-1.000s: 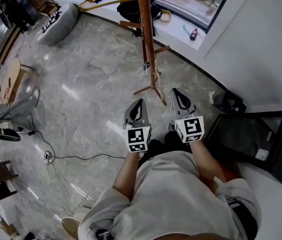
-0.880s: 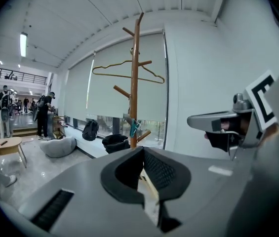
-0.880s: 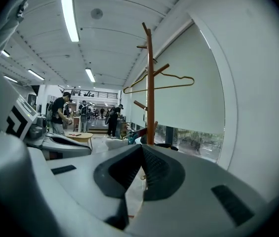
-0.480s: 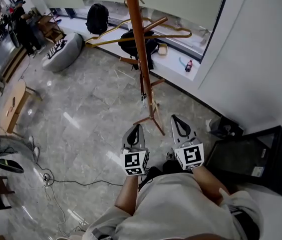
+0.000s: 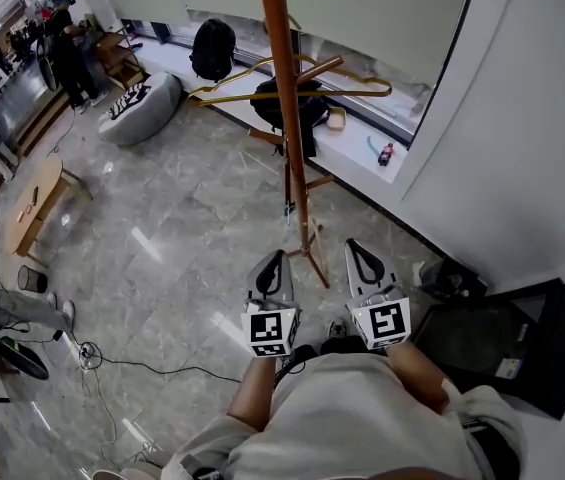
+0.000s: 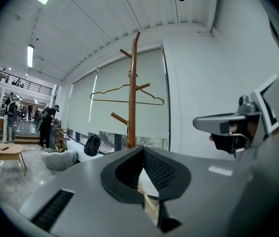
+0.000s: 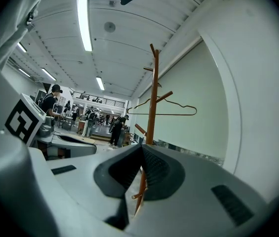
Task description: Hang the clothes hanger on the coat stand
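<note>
A tall brown wooden coat stand (image 5: 289,138) rises from the marble floor just beyond both grippers. A thin gold-coloured clothes hanger (image 5: 292,86) hangs from one of its upper pegs, clear of both grippers. In the left gripper view the coat stand (image 6: 132,102) and the hanger (image 6: 127,101) show straight ahead, and in the right gripper view the stand (image 7: 152,107) carries the hanger (image 7: 168,113) too. My left gripper (image 5: 275,256) and right gripper (image 5: 355,245) are held side by side in front of the stand's base. Both are shut with nothing between the jaws.
A black bag (image 5: 284,103) and a red bottle (image 5: 387,154) lie on the window ledge behind the stand. A black backpack (image 5: 212,46) and a grey beanbag (image 5: 147,108) sit at the back left. A black cabinet (image 5: 507,343) stands at the right wall. A cable (image 5: 142,365) crosses the floor.
Both grippers have risen together and stay shut and empty. The head view has tilted up, so more of the stand and the hanger on it shows.
</note>
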The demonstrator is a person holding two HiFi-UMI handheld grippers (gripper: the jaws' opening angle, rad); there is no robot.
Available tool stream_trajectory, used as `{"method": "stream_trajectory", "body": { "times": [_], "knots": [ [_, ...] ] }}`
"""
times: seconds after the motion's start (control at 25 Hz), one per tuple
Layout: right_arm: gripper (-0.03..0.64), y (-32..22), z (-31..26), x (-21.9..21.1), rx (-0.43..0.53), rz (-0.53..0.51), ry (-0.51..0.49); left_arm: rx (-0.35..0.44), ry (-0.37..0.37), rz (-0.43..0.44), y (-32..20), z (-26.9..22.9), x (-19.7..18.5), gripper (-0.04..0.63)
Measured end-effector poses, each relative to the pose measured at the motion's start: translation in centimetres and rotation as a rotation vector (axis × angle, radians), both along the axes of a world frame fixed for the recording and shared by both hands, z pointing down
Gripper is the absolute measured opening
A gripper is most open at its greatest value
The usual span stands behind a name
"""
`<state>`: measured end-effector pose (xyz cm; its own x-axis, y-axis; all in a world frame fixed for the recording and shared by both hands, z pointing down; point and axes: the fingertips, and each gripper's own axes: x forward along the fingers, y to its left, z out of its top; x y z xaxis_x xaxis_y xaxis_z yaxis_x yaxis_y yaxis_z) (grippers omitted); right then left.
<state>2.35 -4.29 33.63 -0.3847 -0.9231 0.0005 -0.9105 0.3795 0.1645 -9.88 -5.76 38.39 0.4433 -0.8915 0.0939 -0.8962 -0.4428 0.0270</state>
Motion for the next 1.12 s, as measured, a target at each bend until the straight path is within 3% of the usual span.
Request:
{"method": "stream_trajectory", "body": {
  "times": [0.6, 1.12],
  "knots": [
    [0.005, -0.3, 0.6, -0.9, -0.025, -0.036, -0.014, 0.012, -0.015, 0.023, 0.4, -0.2, 1.2, 0.009],
    [0.005, -0.5, 1.2, -2.8, -0.016, -0.097, 0.003, 0.021, -0.007, -0.01, 0.6, 0.0, 0.0, 0.009]
  ]
}}
